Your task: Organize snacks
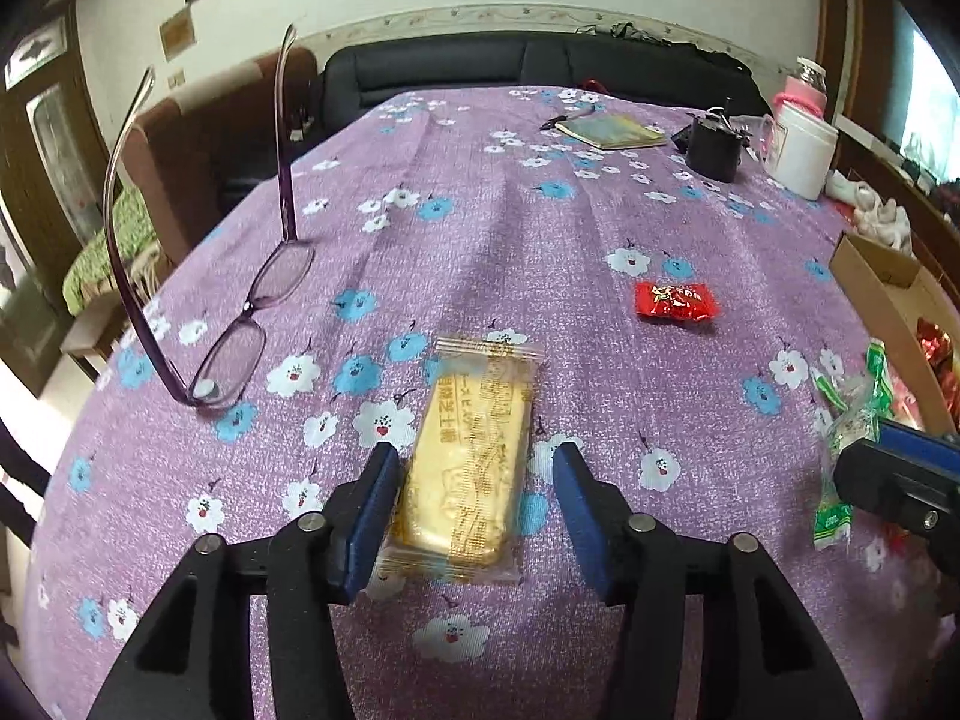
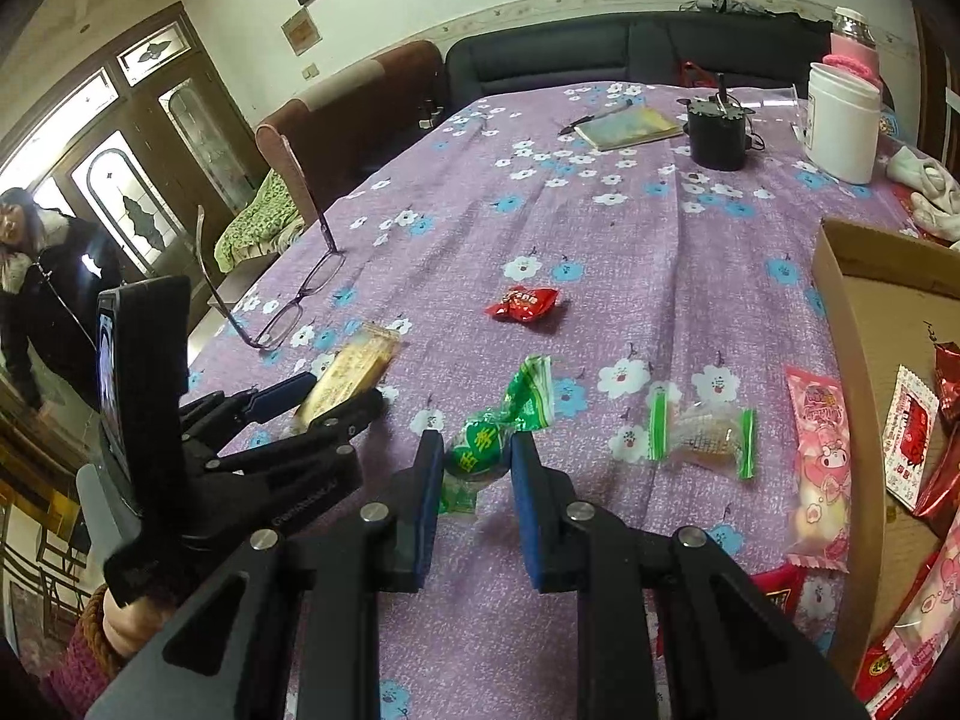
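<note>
Already, several snacks are seen inside the cardboard box [image 2: 840, 312]. Nearest it, a green candy [image 2: 480, 456] is clamped by the right tool [image 2: 471, 468]; farther left, a yellow biscuit pack [image 1: 465, 456] is straddled by the open left tool [image 1: 474, 480]; beyond, a red candy [image 1: 675, 301] remains on the table [image 1: 540, 210].

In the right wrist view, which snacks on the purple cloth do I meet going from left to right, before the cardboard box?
Yellow cake packet → green candy in the right tongs → clear packet with green ends → pink marshmallow packet. The red candy lies farther back.
</note>
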A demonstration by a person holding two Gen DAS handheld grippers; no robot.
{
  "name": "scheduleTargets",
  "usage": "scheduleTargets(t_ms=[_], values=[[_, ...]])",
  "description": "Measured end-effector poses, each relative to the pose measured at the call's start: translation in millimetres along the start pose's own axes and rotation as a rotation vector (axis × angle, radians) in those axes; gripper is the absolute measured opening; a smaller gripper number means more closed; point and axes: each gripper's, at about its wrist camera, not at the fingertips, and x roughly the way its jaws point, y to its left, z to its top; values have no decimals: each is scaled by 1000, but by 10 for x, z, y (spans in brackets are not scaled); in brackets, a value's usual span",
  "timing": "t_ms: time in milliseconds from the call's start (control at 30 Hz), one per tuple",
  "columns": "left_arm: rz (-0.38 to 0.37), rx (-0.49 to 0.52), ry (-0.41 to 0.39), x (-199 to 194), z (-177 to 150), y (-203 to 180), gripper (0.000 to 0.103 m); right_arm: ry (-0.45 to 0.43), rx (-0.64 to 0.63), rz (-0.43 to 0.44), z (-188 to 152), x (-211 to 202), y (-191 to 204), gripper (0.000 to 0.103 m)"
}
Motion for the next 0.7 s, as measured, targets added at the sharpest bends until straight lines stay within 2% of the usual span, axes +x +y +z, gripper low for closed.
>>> scheduleTargets(t_ms=[33,67,167,267,433,700], values=[[1,9,-6,-11,-6,-19,38,-1,-1,0,0,-1,3,22],[5,14,-9,-14,-8,-21,37,-1,-1,0,2,1,1,22],[21,22,-17,-29,-20,-22,36,-2,0,-1,2,0,-3,22],[-3,-9,-19,-57,-14,42,36,-6,2,-2,9,-6,-11,22],[-14,-48,-84,-194,18,122,36,-14,-7,-12,16,-5,-14,22],[4,-32,-148,-313,12,80,36,-10,-12,-18,11,15,-6,22]])
